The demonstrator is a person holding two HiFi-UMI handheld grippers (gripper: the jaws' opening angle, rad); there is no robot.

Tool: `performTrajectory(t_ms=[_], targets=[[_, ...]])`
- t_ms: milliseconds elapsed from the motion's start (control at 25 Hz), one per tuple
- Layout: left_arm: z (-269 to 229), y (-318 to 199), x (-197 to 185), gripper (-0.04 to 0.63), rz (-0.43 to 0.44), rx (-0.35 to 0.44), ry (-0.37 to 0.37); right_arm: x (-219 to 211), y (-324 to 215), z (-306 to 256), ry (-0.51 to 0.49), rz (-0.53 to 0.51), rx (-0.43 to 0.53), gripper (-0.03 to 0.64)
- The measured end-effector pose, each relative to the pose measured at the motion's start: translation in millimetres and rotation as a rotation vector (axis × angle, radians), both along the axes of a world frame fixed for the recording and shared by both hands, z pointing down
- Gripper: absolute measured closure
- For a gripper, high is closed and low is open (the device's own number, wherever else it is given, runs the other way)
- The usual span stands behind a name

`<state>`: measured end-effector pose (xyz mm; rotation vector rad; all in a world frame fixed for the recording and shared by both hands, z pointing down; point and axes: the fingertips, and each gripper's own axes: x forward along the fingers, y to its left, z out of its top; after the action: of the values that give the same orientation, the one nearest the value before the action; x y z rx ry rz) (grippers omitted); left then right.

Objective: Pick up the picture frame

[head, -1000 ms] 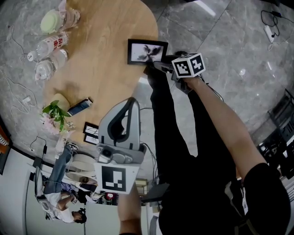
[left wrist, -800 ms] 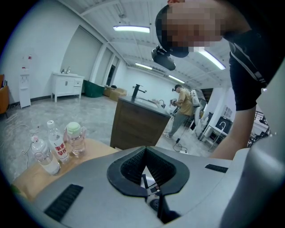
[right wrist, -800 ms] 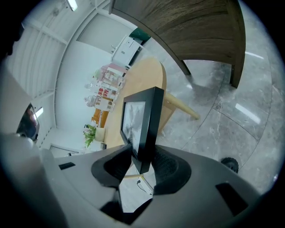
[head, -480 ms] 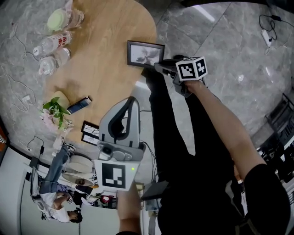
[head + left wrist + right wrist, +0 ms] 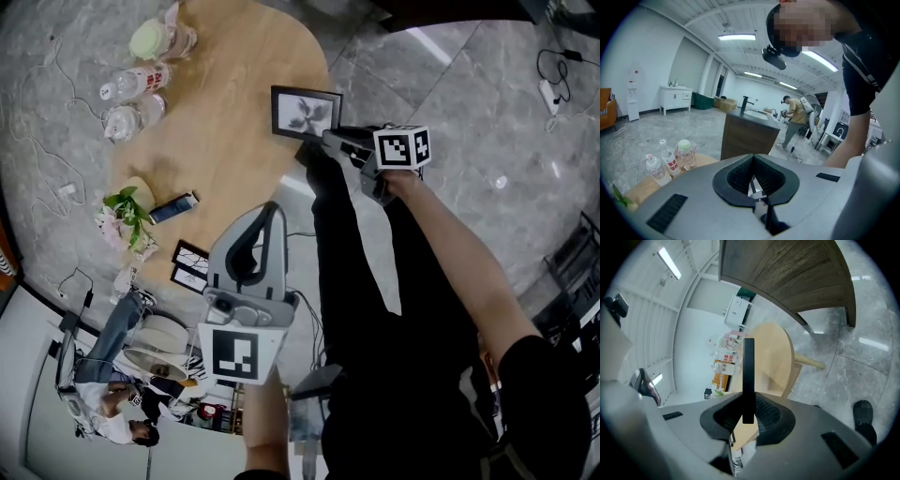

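Note:
The picture frame [image 5: 307, 112], black with a grey flower print, hangs over the near end of the wooden table [image 5: 225, 122]. My right gripper [image 5: 329, 138] grips its lower right corner. In the right gripper view the frame [image 5: 748, 373] shows edge-on as a black bar standing between the pads, and the jaws are still closing on it. My left gripper [image 5: 271, 210] is low in the foreground, away from the frame. Its jaws meet at the tips with nothing between them, as the left gripper view [image 5: 755, 182] also shows.
Water bottles [image 5: 133, 82] and a green-lidded jar [image 5: 153, 39] stand at the table's far end. A flower bunch [image 5: 126, 212], a blue box [image 5: 174, 207] and small framed cards [image 5: 190, 259] lie at its left edge. Marble floor with cables surrounds it. People stand in the background.
The right gripper has closed on the frame's corner and risen with it off the table edge. The left gripper has lifted a little.

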<state>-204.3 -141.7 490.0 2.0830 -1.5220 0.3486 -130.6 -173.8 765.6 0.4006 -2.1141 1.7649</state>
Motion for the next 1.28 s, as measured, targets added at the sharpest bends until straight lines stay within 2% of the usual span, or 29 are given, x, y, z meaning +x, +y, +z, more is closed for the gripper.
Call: performTrajectory(t_ms=[320,520,720,1040,1280], targets=[[-44.3,-6.5,19.7,0.582,-0.06,0.051,-0.021,15.7,-26.6,-90.8,-0.124,0.094,-0.009,0.543],[-80.0,-17.9,35.5,0.581,-0.086,0.131,-0.055,29.3,-49.3,-153.6,-0.202,0.134,0.002,0.543],[-121.0,-23.7,52.7,0.583,-0.14,0.166,-0.063,47.8,-57.9,-219.3,-0.295,0.169,-0.016,0.543],[-184.6,-27.1,67.8,0.581,-0.21,0.265,-0.122,69.9,-81.0,-317.9,-0.449,0.226,0.025,0.543],[-224.2,-23.0,80.7,0.581,-0.246,0.327,-0.151,93.1,-94.4,-376.3,-0.509,0.276,0.058,0.543]])
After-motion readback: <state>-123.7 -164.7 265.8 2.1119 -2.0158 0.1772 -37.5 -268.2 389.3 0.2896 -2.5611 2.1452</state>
